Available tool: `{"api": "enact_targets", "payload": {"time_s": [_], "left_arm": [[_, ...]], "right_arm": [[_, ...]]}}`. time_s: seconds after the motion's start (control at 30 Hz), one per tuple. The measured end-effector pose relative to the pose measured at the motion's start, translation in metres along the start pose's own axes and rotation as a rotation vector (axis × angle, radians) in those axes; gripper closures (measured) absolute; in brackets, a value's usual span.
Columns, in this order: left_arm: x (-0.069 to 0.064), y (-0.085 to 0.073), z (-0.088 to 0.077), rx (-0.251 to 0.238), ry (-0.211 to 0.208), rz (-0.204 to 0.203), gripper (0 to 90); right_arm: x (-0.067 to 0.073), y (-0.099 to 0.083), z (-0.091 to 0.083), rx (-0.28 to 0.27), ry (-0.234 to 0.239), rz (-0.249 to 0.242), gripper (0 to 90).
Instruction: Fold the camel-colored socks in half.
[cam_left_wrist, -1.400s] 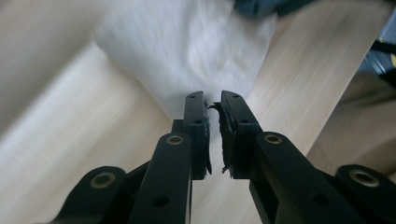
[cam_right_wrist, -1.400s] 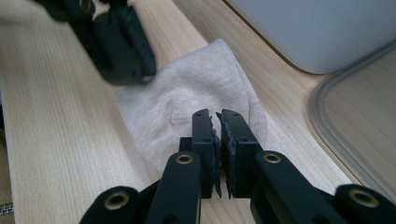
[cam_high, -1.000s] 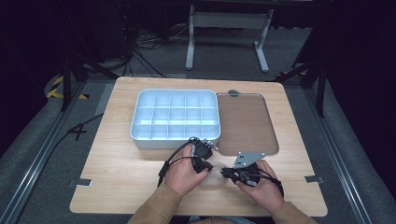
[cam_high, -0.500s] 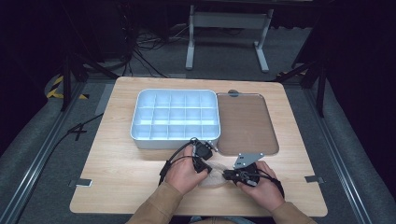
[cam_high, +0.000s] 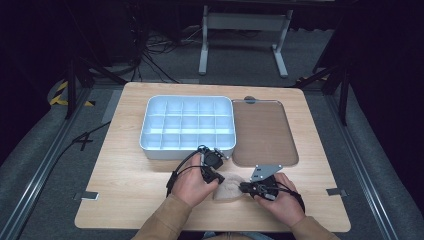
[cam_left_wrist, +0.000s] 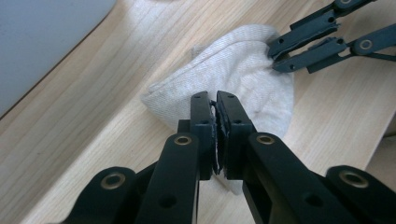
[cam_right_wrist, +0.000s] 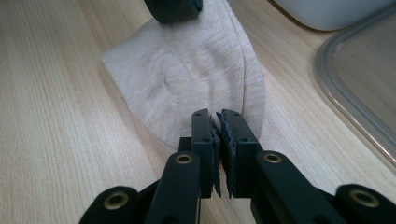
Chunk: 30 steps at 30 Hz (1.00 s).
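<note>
Left gripper (cam_left_wrist: 215, 105), right gripper (cam_right_wrist: 217, 119) pinch opposite edges of cloth (cam_left_wrist: 233, 77).

This looks like a lab or recording studio rather than a home. A plain wooden table (cam_high: 150, 200) stands on grey carpet between metal floor rails (cam_high: 40, 175), with black-and-yellow hazard tape (cam_high: 60, 94) at one corner. Loose cables (cam_high: 150, 50) and a grey metal stand (cam_high: 240, 30) sit in the dark, black-walled space behind it.
</note>
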<state>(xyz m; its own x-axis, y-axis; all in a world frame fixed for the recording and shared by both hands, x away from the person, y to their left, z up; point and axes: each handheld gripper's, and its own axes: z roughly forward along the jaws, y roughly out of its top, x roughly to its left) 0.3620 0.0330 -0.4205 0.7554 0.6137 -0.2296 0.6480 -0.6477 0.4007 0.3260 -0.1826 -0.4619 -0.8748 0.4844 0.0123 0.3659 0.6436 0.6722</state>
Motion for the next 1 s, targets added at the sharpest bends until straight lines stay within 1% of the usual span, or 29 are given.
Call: {"api": "enact_targets", "payload": {"time_s": [0.07, 0.1, 0.17, 0.23, 0.33, 0.4, 0.47, 0.5, 0.53, 0.57, 0.6, 0.63, 0.7, 0.8, 0.83, 0.87, 0.9, 1.0], "left_arm": [[-0.001, -0.001, -0.005, -0.009, 0.005, 0.012, 84.3], [-0.002, -0.003, -0.008, -0.020, 0.005, 0.004, 84.0], [-0.003, -0.005, -0.014, -0.038, 0.007, 0.016, 83.5], [-0.004, -0.007, -0.020, -0.043, 0.010, 0.014, 82.7], [-0.004, -0.012, -0.027, -0.062, 0.010, 0.024, 78.7], [-0.004, -0.014, -0.030, -0.071, 0.016, 0.036, 78.4], [-0.005, -0.015, -0.031, -0.071, 0.013, 0.040, 77.7], [-0.005, -0.016, -0.033, -0.069, 0.015, 0.043, 77.4], [-0.005, -0.018, -0.036, -0.069, 0.013, 0.058, 77.1], [-0.006, -0.019, -0.036, -0.067, 0.010, 0.047, 76.8], [-0.006, -0.019, -0.036, -0.067, 0.010, 0.047, 76.2], [-0.005, -0.020, -0.038, -0.064, 0.003, 0.069, 76.2], [-0.004, -0.023, -0.042, -0.052, 0.002, 0.079, 75.5], [-0.002, -0.027, -0.046, -0.042, 0.009, 0.077, 75.3], [-0.001, -0.028, -0.046, -0.032, 0.009, 0.082, 75.3], [0.000, -0.029, -0.046, -0.029, 0.007, 0.075, 75.3], [0.001, -0.030, -0.046, -0.027, 0.009, 0.078, 75.3], [0.002, -0.032, -0.044, -0.015, 0.016, 0.078, 75.3]], "right_arm": [[0.000, 0.001, -0.002, -0.009, 0.002, 0.002, 83.8], [-0.001, 0.002, -0.003, -0.016, 0.004, -0.001, 83.7], [-0.002, 0.004, -0.007, -0.032, -0.002, -0.002, 83.6], [-0.002, 0.006, -0.011, -0.046, -0.005, -0.001, 83.6], [-0.001, 0.009, -0.015, -0.067, -0.005, 0.003, 83.7], [0.000, 0.010, -0.017, -0.081, 0.000, 0.006, 83.6], [0.000, 0.011, -0.017, -0.086, 0.004, 0.012, 83.7], [0.001, 0.011, -0.018, -0.093, 0.014, 0.016, 83.5], [0.001, 0.011, -0.017, -0.096, 0.018, 0.018, 83.5], [0.001, 0.011, -0.017, -0.097, 0.022, 0.021, 83.5], [0.001, 0.011, -0.017, -0.097, 0.022, 0.021, 83.5], [0.001, 0.011, -0.017, -0.098, 0.026, 0.022, 83.5], [0.002, 0.012, -0.016, -0.097, 0.035, 0.025, 83.5], [0.003, 0.012, -0.014, -0.100, 0.044, 0.027, 82.6], [0.003, 0.012, -0.014, -0.101, 0.048, 0.028, 81.9], [0.003, 0.012, -0.012, -0.110, 0.065, 0.031, 80.7], [0.003, 0.012, -0.011, -0.112, 0.081, 0.039, 80.5], [0.003, 0.011, -0.008, -0.114, 0.091, 0.039, 80.5]]}}
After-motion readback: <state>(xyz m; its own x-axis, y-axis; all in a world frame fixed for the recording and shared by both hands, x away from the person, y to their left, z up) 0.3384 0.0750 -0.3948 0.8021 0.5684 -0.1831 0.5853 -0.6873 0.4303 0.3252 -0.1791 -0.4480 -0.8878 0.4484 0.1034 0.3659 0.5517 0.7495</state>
